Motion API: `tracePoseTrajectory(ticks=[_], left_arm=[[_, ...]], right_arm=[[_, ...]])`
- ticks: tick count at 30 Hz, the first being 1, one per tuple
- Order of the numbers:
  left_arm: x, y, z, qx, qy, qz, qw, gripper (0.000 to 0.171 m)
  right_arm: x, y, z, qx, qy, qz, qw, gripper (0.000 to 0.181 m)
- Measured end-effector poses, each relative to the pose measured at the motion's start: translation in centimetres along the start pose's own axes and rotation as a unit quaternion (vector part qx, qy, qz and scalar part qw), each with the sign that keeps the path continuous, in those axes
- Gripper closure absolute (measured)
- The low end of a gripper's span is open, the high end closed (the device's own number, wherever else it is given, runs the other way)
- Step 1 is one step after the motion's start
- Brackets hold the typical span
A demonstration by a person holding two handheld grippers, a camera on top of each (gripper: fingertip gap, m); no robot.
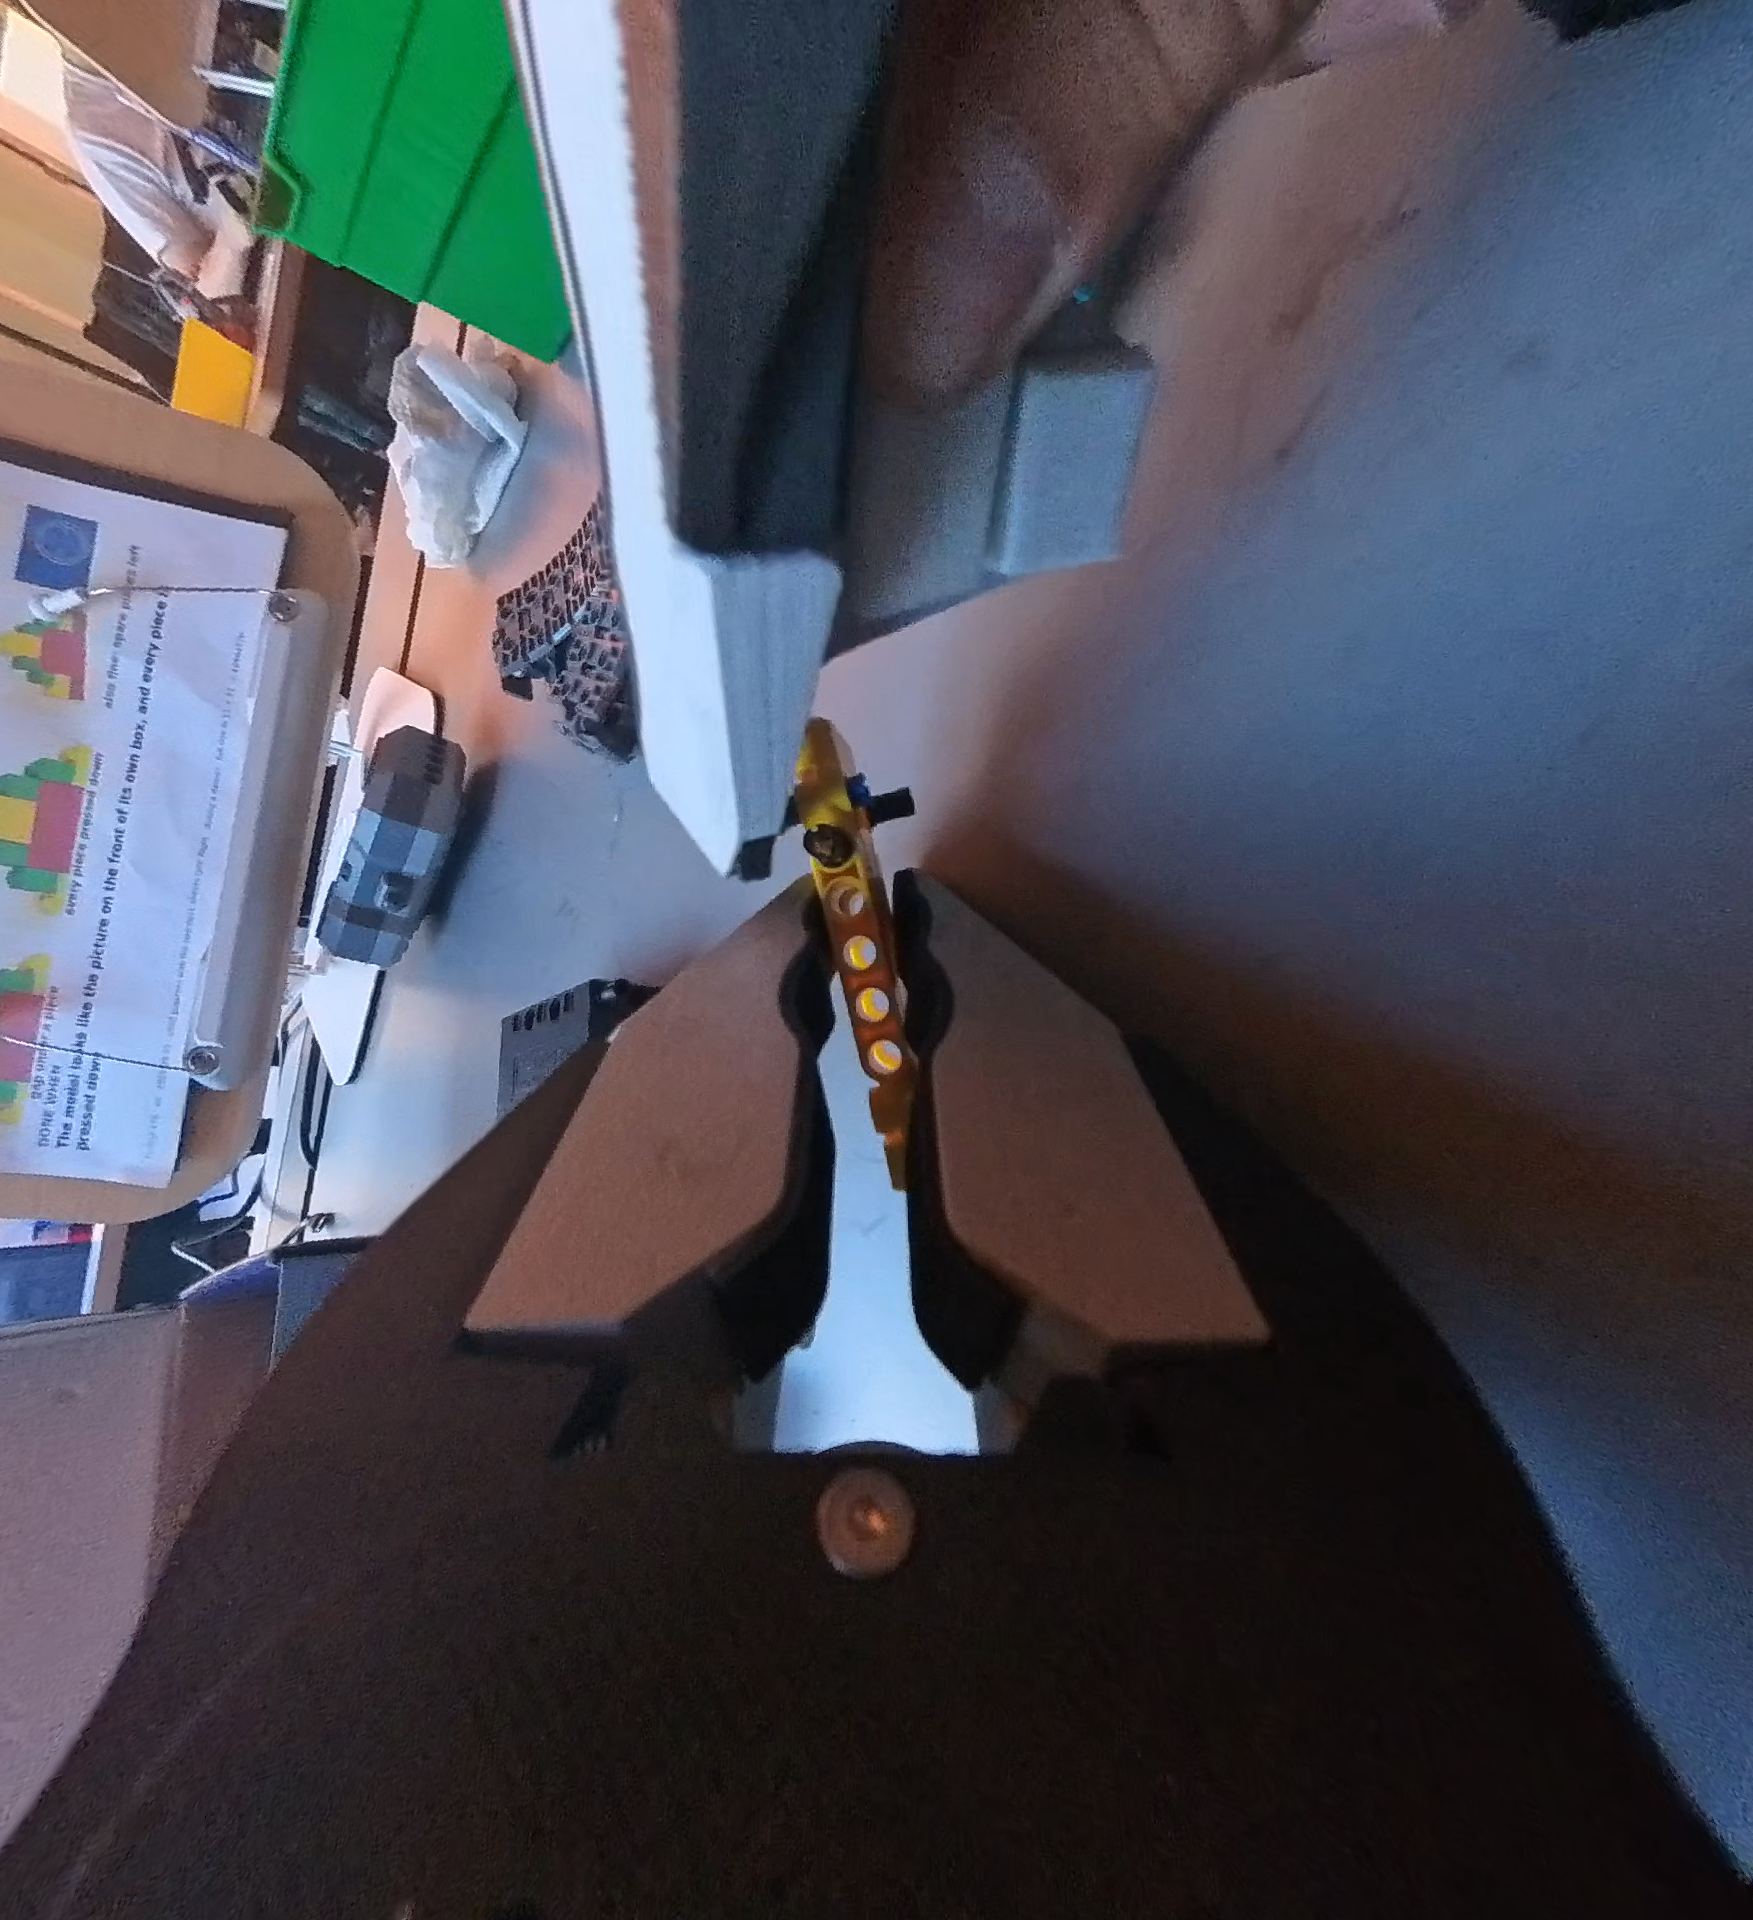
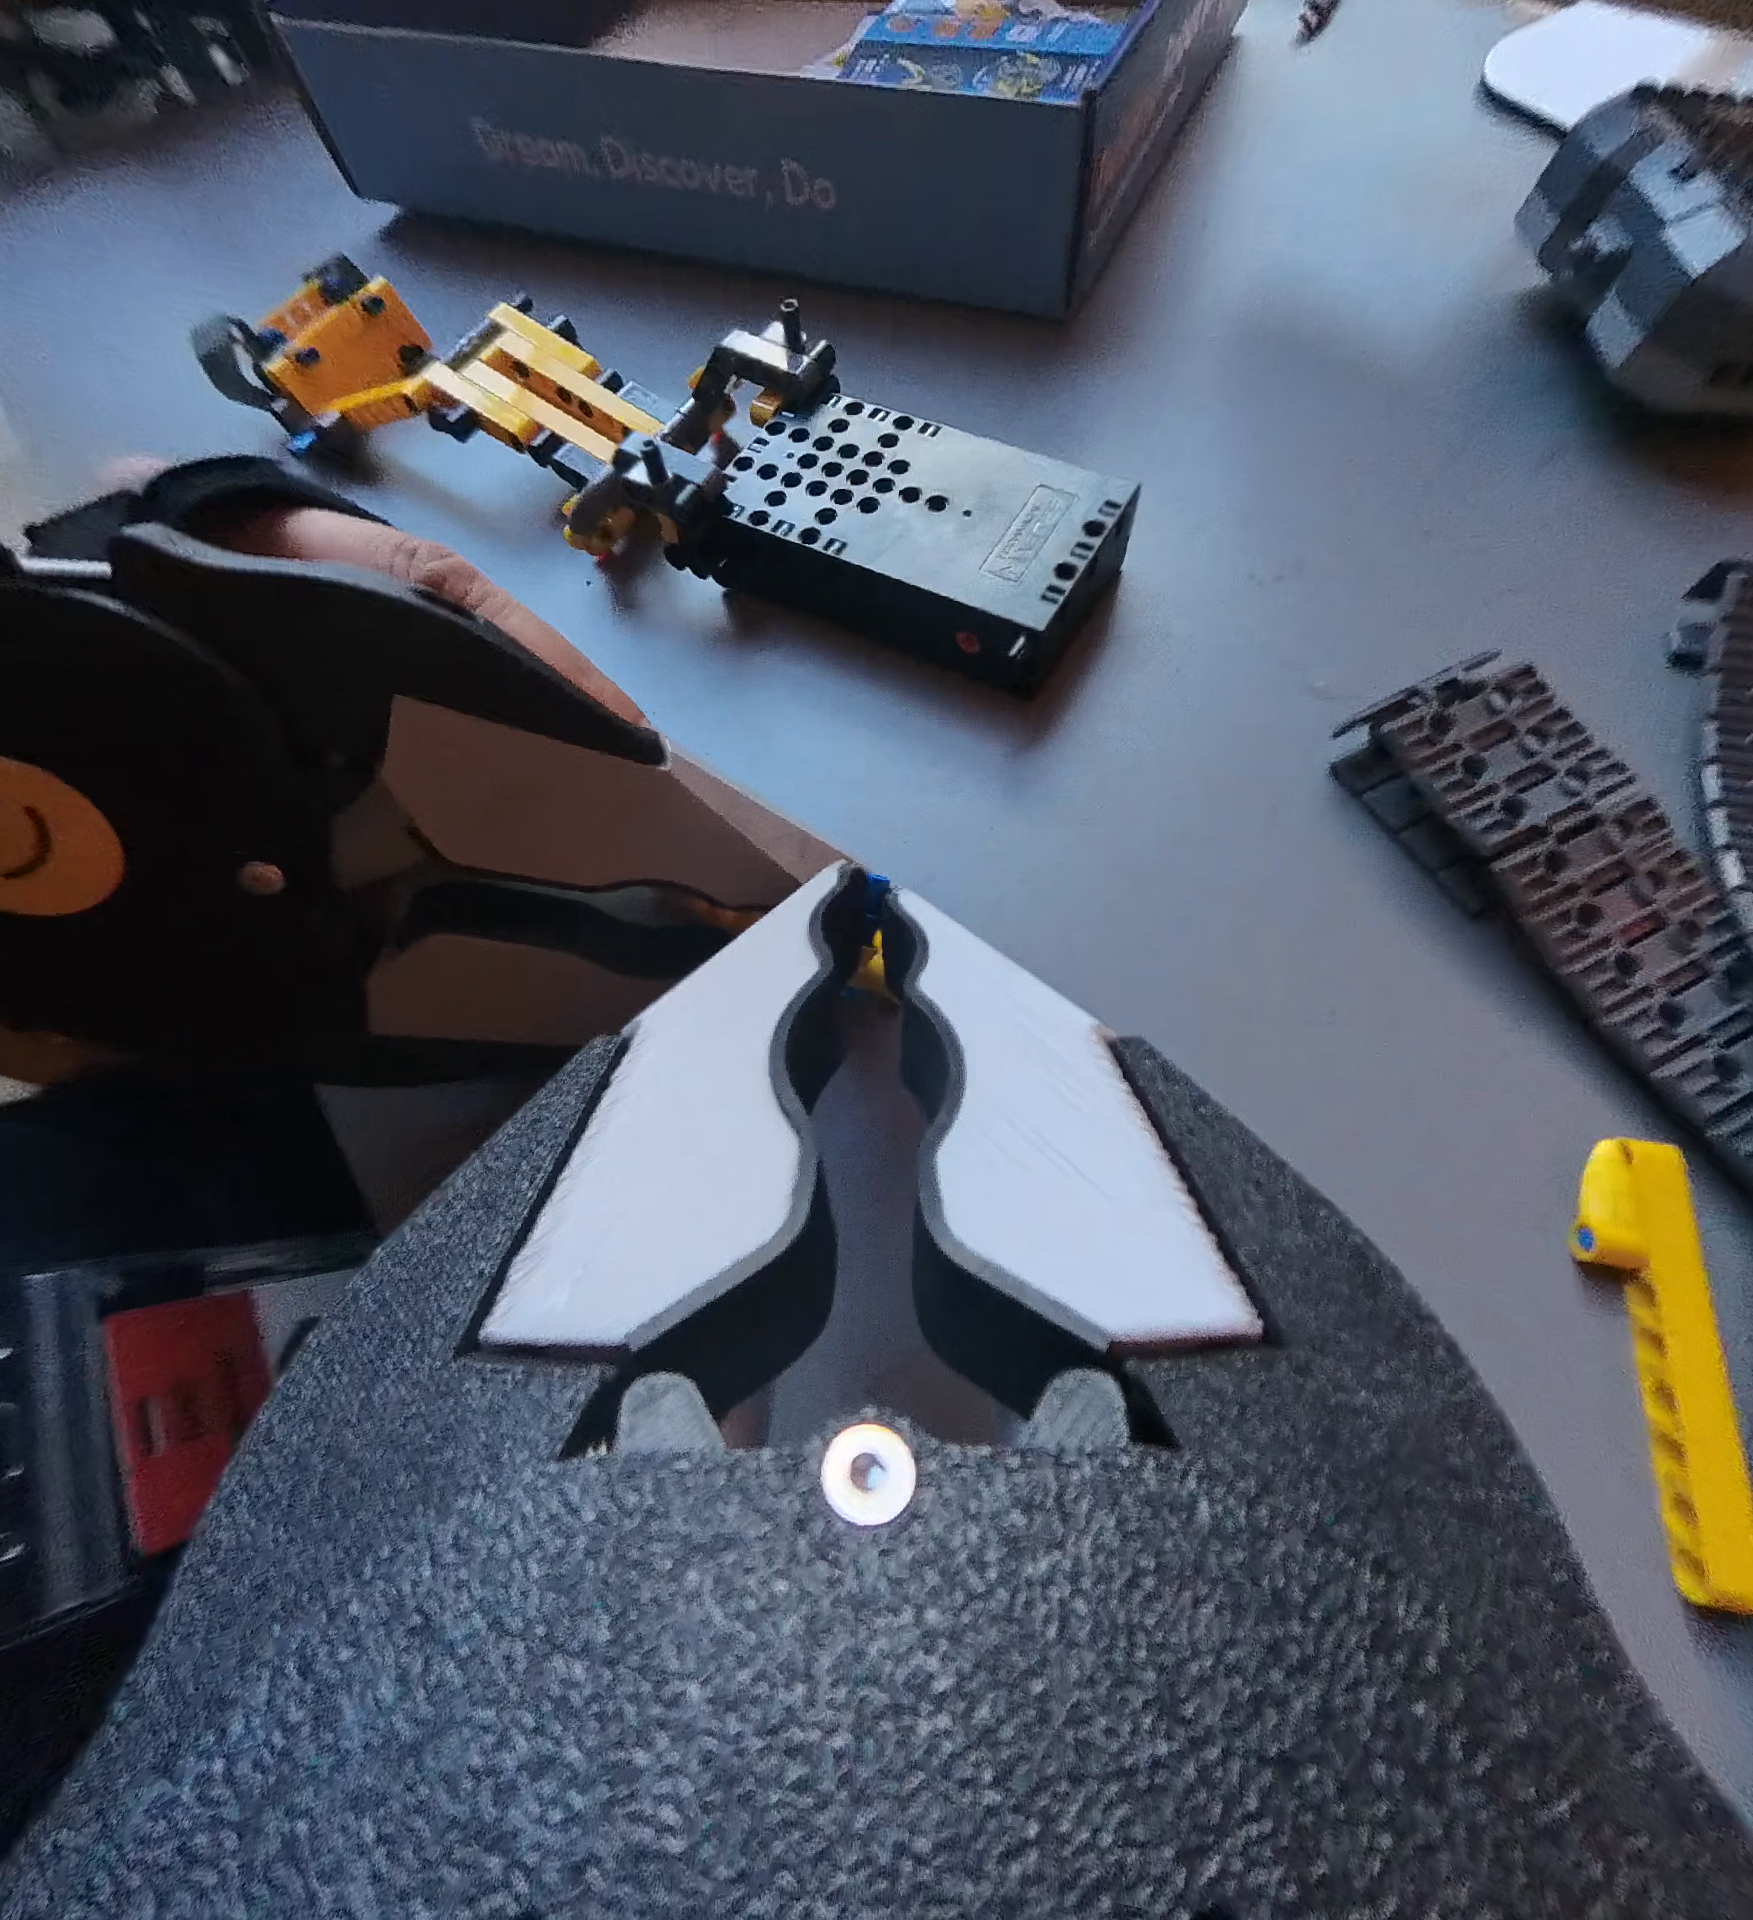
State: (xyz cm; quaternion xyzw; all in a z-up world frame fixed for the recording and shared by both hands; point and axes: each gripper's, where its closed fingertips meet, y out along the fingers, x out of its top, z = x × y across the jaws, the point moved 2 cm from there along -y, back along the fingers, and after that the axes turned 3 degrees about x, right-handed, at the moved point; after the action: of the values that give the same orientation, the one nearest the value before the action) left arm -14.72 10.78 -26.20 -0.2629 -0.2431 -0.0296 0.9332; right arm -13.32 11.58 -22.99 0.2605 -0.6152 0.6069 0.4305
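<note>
Left gripper (image 1: 864, 904) is clamping a yellow plastic beam with a row of round holes (image 1: 867, 997); right gripper (image 2: 867, 914), coming in at 12 o'clock of it, is pinching a small blue-and-black pin (image 2: 870, 902) at the beam's far end. Farther out on the dark tabletop (image 2: 1215, 727), a loose yellow holed beam (image 2: 1672, 1382) is lying at 3 o'clock, grey track links (image 2: 1568, 862) at 2 o'clock. A half-built yellow-and-black arm on a black perforated box (image 2: 893, 520) is sitting at 12 o'clock, an open blue cardboard box (image 2: 726, 177) beyond.

Yellow holed beam (image 1: 861, 966), dark grey tabletop (image 2: 1215, 727).

Grey box (image 2: 706, 187), black perforated block (image 2: 913, 540) (yellow arm attached), track strips (image 2: 1578, 862)
</note>
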Motion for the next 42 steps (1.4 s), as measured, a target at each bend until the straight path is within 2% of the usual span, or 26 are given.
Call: tracePoseTrajectory(ticks=[3, 5, 7, 8, 9, 10, 12, 14, 17, 20, 22, 24, 27, 30, 33, 38, 40, 42], left_arm=[[0.0, 0.0, 0.0, 0.002, -0.002, 0.002, 1.0, 0.163], [-0.1, 0.1, 0.1, -0.001, -0.009, 0.0, 1.0, 0.164], [2.0, -0.9, -1.8, -0.026, 0.03, -0.059, 0.997, 0.166], [2.3, -1.0, -2.1, 0.003, 0.065, -0.056, 0.996, 0.166], [2.3, -0.8, -2.0, 0.009, 0.065, -0.057, 0.996, 0.166], [1.8, -0.6, -1.5, -0.004, 0.029, -0.04, 0.999, 0.167], [1.0, -0.3, -0.6, -0.011, -0.003, -0.027, 1.0, 0.166], [1.0, -0.3, -0.6, -0.002, 0.01, -0.033, 0.999, 0.165], [1.0, 0.0, -0.4, 0.01, 0.016, -0.03, 0.999, 0.165], [0.8, -0.2, 0.2, 0.052, 0.056, -0.027, 0.997, 0.165], [2.2, -1.5, 1.3, 0.103, 0.077, -0.073, 0.989, 0.166], [4.1, -3.6, 2.0, 0.138, 0.081, -0.15, 0.976, 0.166], [5.1, -5.7, 3.0, 0.171, 0.072, -0.213, 0.959, 0.166], [6.2, -7.7, 3.4, 0.215, 0.088, -0.26, 0.937, 0.166], [6.6, -8.2, 3.3, 0.249, 0.121, -0.266, 0.923, 0.166], [6.8, -8.3, 3.0, 0.253, 0.131, -0.267, 0.921, 0.166], [6.8, -8.3, 2.9, 0.258, 0.139, -0.266, 0.919, 0.166], [6.8, -8.3, 2.8, 0.259, 0.142, -0.265, 0.918, 0.166]], right_arm=[[0.2, 0.2, 0.0, -0.067, -0.094, 0.01, 0.993, 0.181], [0.4, 0.2, -0.2, -0.078, -0.095, -0.002, 0.992, 0.181], [2.8, -1.3, -1.8, -0.118, -0.061, -0.087, 0.987, 0.181], [4.2, -2.0, -2.4, -0.092, -0.01, -0.127, 0.988, 0.181], [5.0, -2.3, -3.0, -0.054, 0.04, -0.139, 0.988, 0.181], [5.1, -2.6, -3.6, -0.027, 0.074, -0.136, 0.988, 0.181], [4.7, -3.6, -4.1, -0.012, 0.08, -0.118, 0.99, 0.181], [4.0, -4.6, -3.6, -0.002, 0.058, -0.091, 0.994, 0.179], [2.9, -5.2, -1.7, 0.019, 0.028, -0.063, 0.997, 0.155], [2.1, -5.8, -1.2, -0.047, -0.047, -0.059, 0.996, 0.142], [2.6, -6.8, -0.9, -0.099, -0.102, -0.098, 0.985, 0.133], [3.1, -7.5, 0.7, -0.078, -0.131, -0.144, 0.978, 0.124], [3.1, -8.4, 4.1, 0.029, -0.123, -0.159, 0.979, 0.134], [3.7, -9.9, 5.3, 0.04, -0.128, -0.183, 0.974, 0.126], [3.7, -10.4, 7.1, 0.064, -0.143, -0.178, 0.971, 0.13], [2.6, -9.1, 6.8, 0.004, -0.176, -0.134, 0.975, 0.146], [2.3, -9.0, 6.3, -0.033, -0.208, -0.123, 0.97, 0.161], [2.1, -8.9, 6.4, -0.049, -0.233, -0.116, 0.964, 0.162]])
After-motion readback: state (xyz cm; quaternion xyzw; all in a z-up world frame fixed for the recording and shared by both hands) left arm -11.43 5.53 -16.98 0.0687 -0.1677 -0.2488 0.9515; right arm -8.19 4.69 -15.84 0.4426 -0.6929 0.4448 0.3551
